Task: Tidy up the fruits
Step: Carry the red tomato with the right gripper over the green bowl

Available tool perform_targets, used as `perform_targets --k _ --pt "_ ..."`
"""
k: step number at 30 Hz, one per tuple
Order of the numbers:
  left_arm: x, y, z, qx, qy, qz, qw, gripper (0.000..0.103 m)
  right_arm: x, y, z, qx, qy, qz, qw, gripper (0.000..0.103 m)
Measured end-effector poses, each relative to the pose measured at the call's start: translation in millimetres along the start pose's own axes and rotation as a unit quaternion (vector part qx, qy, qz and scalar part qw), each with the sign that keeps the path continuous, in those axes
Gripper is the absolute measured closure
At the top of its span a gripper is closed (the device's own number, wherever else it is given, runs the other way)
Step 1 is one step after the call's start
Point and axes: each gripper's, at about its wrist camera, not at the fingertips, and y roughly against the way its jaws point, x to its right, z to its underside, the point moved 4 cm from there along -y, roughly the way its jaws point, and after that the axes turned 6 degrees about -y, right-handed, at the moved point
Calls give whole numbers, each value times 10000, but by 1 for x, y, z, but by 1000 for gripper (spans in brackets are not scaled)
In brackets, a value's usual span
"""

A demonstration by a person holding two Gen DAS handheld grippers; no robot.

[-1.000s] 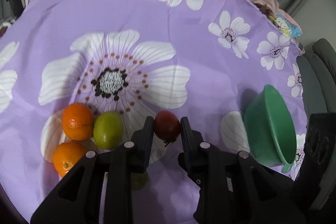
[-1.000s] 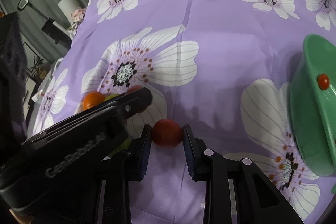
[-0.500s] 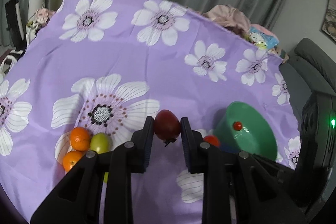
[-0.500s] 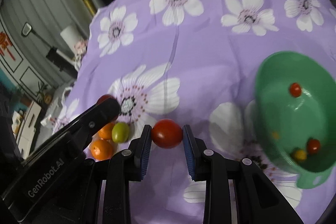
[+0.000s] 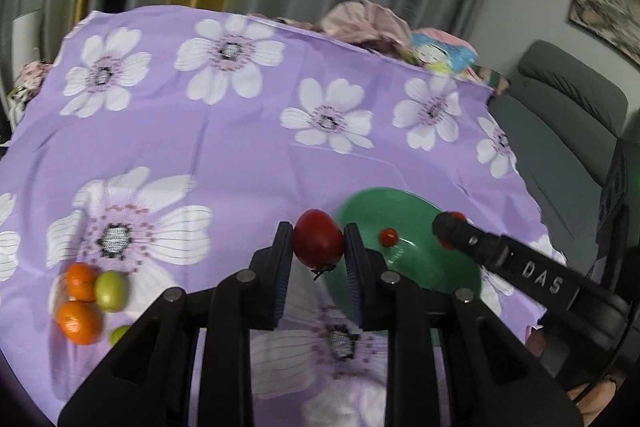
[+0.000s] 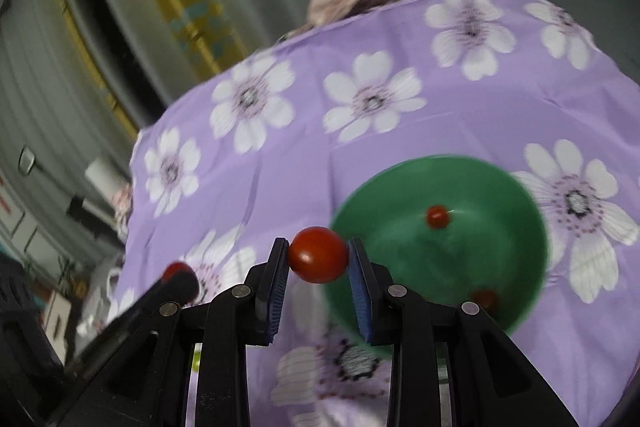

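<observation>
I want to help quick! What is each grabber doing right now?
Left gripper: shut on a dark red tomato.
Right gripper: shut on a bright red tomato.

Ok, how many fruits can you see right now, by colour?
Red tomatoes: 4 (left gripper, right gripper, two in bowl)
Oranges: 2
Green fruits: 2
Total: 8

Glossy tomatoes (image 6: 318, 254), smooth plastic bowl (image 6: 400, 203), matt floral cloth (image 5: 240, 131).
</observation>
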Motion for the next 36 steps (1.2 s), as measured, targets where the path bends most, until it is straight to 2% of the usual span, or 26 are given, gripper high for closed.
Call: perform_targets --k 8,15,27,32,36 --pt "44 -28 3 -211 -304 264 9990 78 54 11 -15 195 -649 291 9973 72" --pt "58 -58 11 -521 -321 327 9976 78 83 9 -16 122 -927 474 9945 72" --pt "60 -101 36 -1134 -245 398 9925 78 100 -16 -8 -358 -1061 733 9910 72" --pt "62 -106 38 -1100 -437 213 9927 77 105 -24 -5 -527 -1075 902 9887 72" --pt "68 -111 40 -1182 -515 405 9908 77 104 -27 -3 -596 -1034 913 9886 72"
